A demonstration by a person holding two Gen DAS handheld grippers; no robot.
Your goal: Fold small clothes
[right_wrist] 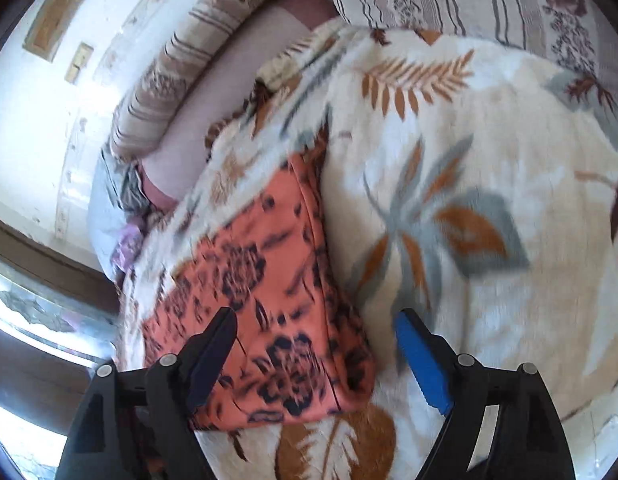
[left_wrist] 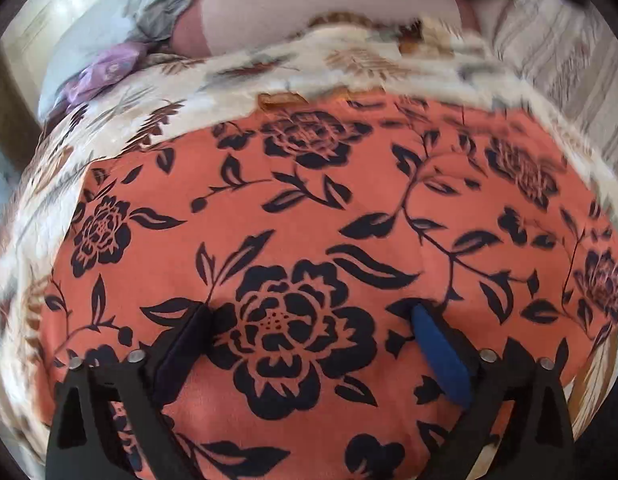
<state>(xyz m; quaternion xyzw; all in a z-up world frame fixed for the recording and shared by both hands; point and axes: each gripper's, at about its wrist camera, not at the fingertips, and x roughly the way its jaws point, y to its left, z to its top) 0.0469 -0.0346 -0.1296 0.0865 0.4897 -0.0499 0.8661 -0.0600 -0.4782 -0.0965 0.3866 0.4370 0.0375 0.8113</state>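
An orange garment with a black flower print (left_wrist: 309,220) lies flat on a cream leaf-patterned blanket (left_wrist: 121,112). It fills most of the left wrist view. My left gripper (left_wrist: 311,312) is open and hovers close above the garment's middle, holding nothing. In the right wrist view the same garment (right_wrist: 265,292) lies as a folded rectangle on the blanket (right_wrist: 469,200). My right gripper (right_wrist: 317,316) is open above the garment's near right edge, with its blue pad over the blanket.
Striped pillows (right_wrist: 181,76) and a pink bolster (right_wrist: 237,76) lie at the far end of the bed. A grey and purple cloth (left_wrist: 109,68) sits at the bed's left side. A white wall (right_wrist: 49,80) and floor are beyond the bed's left edge.
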